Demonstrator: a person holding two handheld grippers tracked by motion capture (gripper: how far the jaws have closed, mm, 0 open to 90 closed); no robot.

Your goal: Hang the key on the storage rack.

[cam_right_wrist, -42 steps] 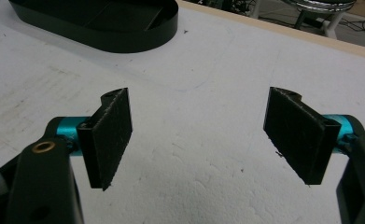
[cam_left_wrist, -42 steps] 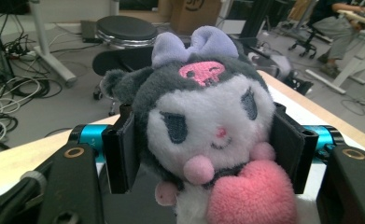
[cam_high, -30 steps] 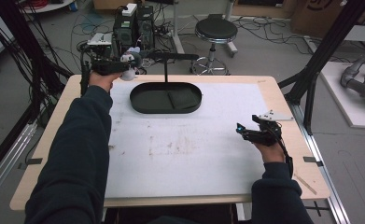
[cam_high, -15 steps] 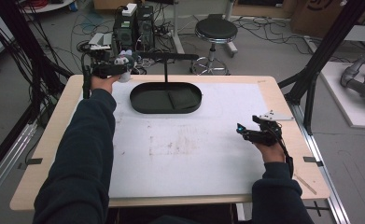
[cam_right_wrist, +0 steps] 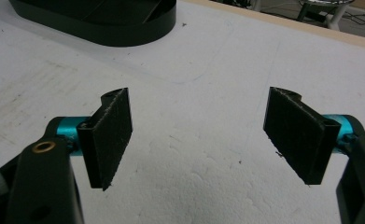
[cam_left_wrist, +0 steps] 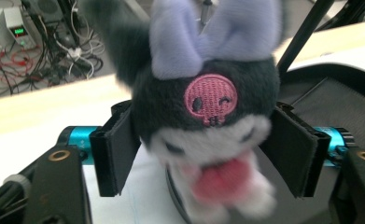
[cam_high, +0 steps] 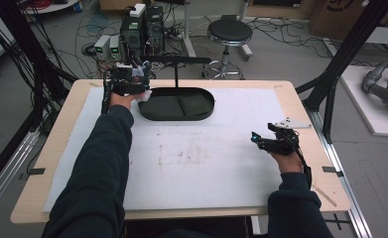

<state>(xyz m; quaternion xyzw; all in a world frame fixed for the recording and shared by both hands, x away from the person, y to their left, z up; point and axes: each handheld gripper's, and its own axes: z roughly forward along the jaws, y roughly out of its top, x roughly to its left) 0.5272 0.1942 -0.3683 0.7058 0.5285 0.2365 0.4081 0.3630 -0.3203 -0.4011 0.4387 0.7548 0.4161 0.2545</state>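
A wooden tabletop [cam_high: 57,163] under a white mat [cam_high: 196,158] spreads in front of you, with cables, power supplies and a stool [cam_high: 229,33] on the floor beyond its far edge. At the far middle of the mat stands a dark oval tray [cam_high: 176,104], a thin post with a crossbar rising from it.

Your left arm stretches to the far left corner, where the left hand-held gripper [cam_high: 141,83] is raised just beside the tray's left end. Its jaws pinch a plush toy [cam_left_wrist: 208,116] by the sides of the head, one pad on each side. The toy is dark grey with lilac ears, a white face, a pink mouth and a pink skull badge [cam_left_wrist: 210,99] on the forehead; it faces the left gripper view, slightly blurred, with the tray's rim behind and below it.

Your right hand-held gripper [cam_high: 261,143] sits low over the mat near the right edge, well apart from the tray. Its jaws are spread wide with bare mat between them.
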